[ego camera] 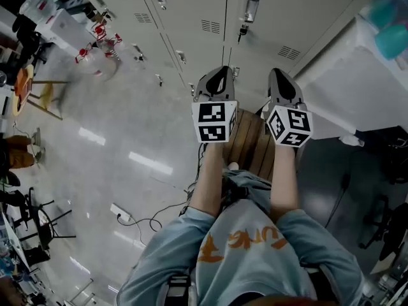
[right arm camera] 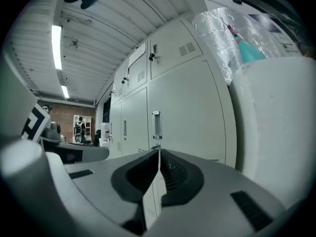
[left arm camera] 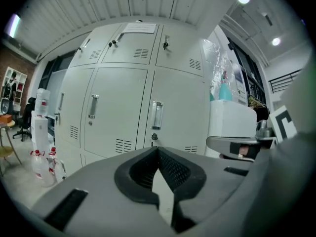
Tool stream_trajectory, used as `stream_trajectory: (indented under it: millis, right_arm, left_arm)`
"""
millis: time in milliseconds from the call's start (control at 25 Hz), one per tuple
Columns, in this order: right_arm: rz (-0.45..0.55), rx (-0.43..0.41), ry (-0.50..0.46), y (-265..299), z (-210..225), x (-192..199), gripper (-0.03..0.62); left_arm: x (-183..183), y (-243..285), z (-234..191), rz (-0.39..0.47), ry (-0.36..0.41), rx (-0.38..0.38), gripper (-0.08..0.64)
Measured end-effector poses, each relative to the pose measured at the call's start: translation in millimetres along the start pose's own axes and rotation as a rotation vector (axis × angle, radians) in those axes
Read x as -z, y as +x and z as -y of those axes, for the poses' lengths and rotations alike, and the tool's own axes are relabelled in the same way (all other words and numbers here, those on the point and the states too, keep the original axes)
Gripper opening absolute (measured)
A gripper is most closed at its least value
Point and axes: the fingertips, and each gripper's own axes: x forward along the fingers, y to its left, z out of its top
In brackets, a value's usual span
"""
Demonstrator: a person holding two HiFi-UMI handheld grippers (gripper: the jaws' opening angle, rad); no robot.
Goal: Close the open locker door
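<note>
A bank of pale grey lockers [ego camera: 191, 18] fills the wall ahead, and every door I can see sits flush and closed. The door straight ahead has a metal handle [ego camera: 250, 8] with a keyed lock below it; its handle also shows in the left gripper view [left arm camera: 157, 115] and in the right gripper view [right arm camera: 156, 125]. My left gripper [ego camera: 220, 73] [left arm camera: 158, 148] and right gripper [ego camera: 281, 75] [right arm camera: 159, 150] are held side by side, a short way off the doors. Both are shut with nothing between the jaws.
A white cabinet [ego camera: 344, 75] [left arm camera: 229, 122] [right arm camera: 276, 127] stands right of the lockers with teal items [ego camera: 390, 24] on top. Bottles with red labels [ego camera: 102, 46] [left arm camera: 42, 157] stand at the lockers' left end. A power strip [ego camera: 120, 213] lies on the floor, and a wooden slatted piece [ego camera: 245, 139] is below my arms.
</note>
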Motion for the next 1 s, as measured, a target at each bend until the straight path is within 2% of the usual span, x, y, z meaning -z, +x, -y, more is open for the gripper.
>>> stream_trajectory:
  millis: [120, 440, 1000]
  right_arm:
    - [0.043, -0.014, -0.045, -11, 0, -27, 0.033]
    - [0.093, -0.023, -0.074, -25, -1, -56, 0.032]
    - [0.117, -0.027, -0.098, -38, -9, -62, 0.034]
  left_arm:
    - [-16, -6, 4, 0.013, 0.042, -0.001, 0.021]
    - [-49, -17, 24, 0.069, 0.096, 0.034, 0.021]
    - [-56, -32, 19, 0.106, 0.115, 0.025, 0.021]
